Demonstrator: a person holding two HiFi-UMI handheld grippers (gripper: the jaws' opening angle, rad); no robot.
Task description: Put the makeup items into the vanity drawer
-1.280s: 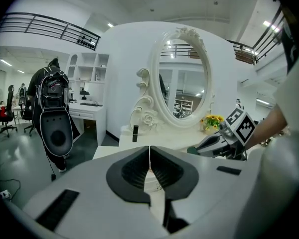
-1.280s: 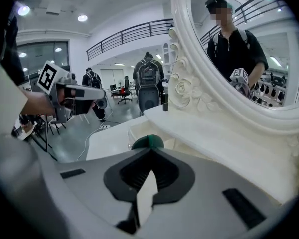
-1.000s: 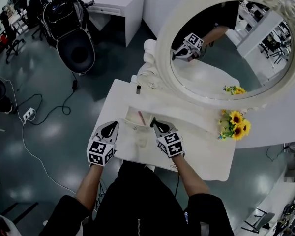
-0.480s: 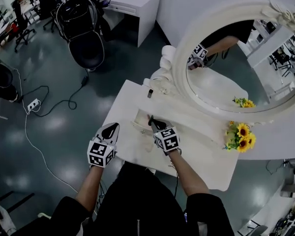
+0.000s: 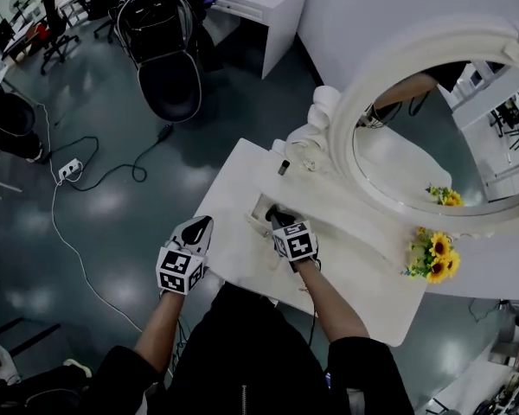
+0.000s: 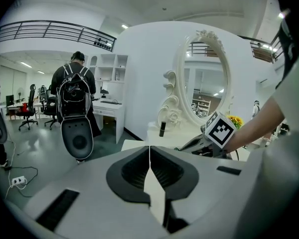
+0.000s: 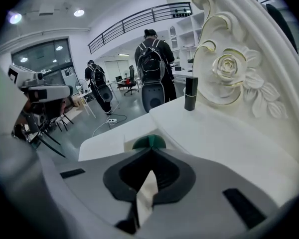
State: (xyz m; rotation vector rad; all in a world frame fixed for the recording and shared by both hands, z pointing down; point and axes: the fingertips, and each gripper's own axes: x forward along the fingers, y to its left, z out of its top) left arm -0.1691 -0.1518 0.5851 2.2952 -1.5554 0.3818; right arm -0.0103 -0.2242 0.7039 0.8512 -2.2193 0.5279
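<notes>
The white vanity has a drawer showing only a small opening in its top front. My right gripper is at that opening, jaws shut. In the right gripper view a round green thing lies just beyond the shut tips of that gripper; I cannot tell whether they touch. A dark lipstick tube stands upright on the vanity top by the mirror frame. My left gripper hangs shut and empty off the vanity's left edge.
A large oval mirror in a carved white frame stands behind the vanity top, with sunflowers at its right. A black chair and floor cables with a power strip are at the left. People with backpacks stand further off.
The drawer's open part has become much shorter, and my right gripper has moved towards the vanity with it. The left gripper has stayed beside the vanity's edge.
</notes>
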